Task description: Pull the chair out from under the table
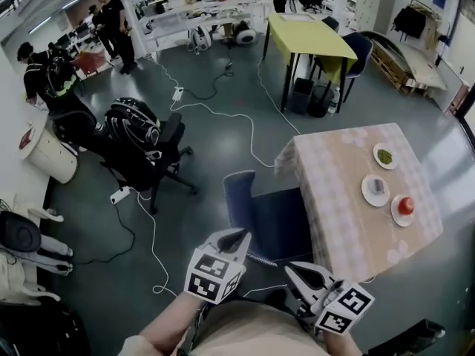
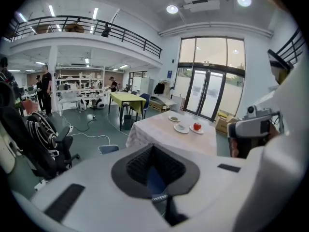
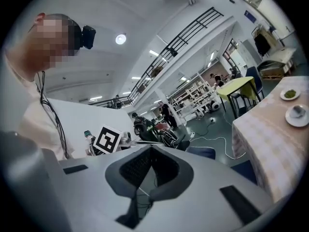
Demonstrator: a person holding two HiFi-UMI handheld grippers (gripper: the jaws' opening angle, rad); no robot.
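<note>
A blue chair is tucked against the left side of a table with a pink checked cloth. Its back shows in the left gripper view and in the right gripper view. My left gripper hangs just in front of the chair's near edge, apart from it, jaws shut and empty. My right gripper is lower right, near the table's front corner. Its jaws are shut on nothing, and it looks left past the other gripper's marker cube.
Three plates sit on the table: green food, a cup, a red fruit. A black office chair with a backpack stands left of the blue chair. White cables lie on the floor. A yellow table stands behind.
</note>
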